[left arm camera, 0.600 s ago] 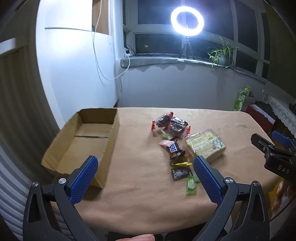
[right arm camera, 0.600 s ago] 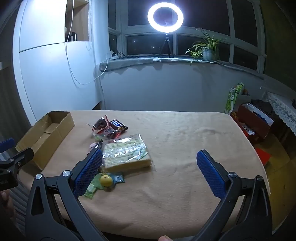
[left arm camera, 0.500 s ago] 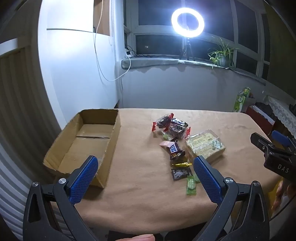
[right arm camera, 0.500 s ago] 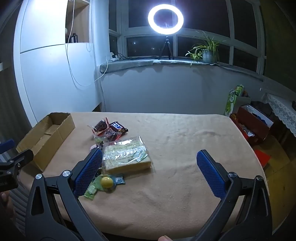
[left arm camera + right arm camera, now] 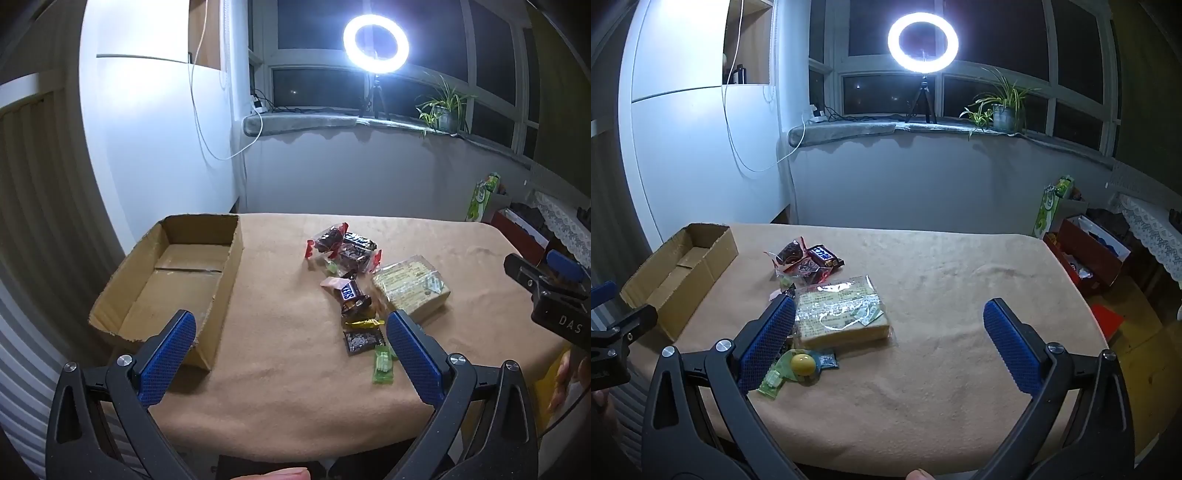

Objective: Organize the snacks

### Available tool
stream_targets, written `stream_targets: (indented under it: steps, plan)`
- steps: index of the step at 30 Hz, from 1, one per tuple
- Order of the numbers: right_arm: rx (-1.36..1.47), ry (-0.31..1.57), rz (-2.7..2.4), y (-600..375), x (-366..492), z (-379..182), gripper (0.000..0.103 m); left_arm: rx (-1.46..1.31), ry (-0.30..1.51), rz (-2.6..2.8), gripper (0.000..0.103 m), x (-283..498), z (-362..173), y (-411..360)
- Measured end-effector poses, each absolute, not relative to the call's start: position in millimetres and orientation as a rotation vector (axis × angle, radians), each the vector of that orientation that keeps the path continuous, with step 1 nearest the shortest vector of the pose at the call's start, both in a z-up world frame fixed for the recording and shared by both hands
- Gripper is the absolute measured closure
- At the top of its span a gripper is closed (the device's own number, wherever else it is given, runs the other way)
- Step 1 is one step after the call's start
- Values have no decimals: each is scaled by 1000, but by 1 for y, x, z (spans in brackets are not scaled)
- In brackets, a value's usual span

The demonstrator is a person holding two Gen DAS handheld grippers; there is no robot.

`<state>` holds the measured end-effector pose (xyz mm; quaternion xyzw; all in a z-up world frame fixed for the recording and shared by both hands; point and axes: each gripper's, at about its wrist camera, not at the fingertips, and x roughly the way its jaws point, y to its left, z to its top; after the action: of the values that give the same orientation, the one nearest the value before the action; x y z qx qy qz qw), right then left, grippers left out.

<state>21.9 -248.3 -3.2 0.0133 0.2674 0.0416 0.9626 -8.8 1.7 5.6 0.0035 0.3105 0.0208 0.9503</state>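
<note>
An empty cardboard box point(image 5: 192, 273) point(image 5: 683, 266) lies at the table's left end. A cluster of snacks sits mid-table: red-ended dark wrappers point(image 5: 340, 247) point(image 5: 805, 260), a Snickers bar point(image 5: 351, 295), a clear-wrapped sandwich bread pack point(image 5: 412, 286) point(image 5: 838, 314), a small dark packet point(image 5: 364, 341), a green candy point(image 5: 382, 363) and a green packet with a yellow ball point(image 5: 801, 363). My left gripper point(image 5: 288, 354) hovers open over the near table edge between box and snacks. My right gripper point(image 5: 890, 343) is open too, its left finger beside the bread pack.
The table point(image 5: 288, 325) wears a tan cloth. A ring light point(image 5: 375, 44) on a tripod and a potted plant point(image 5: 443, 107) stand on the windowsill behind. A red box point(image 5: 1086, 258) and a green bag point(image 5: 1051, 210) sit on the floor at right.
Both views have shifted slightly; box and snacks sit a little lower and closer in the frames. Nothing was grasped, and both grippers stay wide apart.
</note>
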Motion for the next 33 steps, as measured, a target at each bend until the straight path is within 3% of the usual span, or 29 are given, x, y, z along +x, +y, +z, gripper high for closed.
stream_targets:
  steps: [33]
  plan:
    - [19,565,68,-249,26,-5,0,40,652,23,0,-6,2,-14]
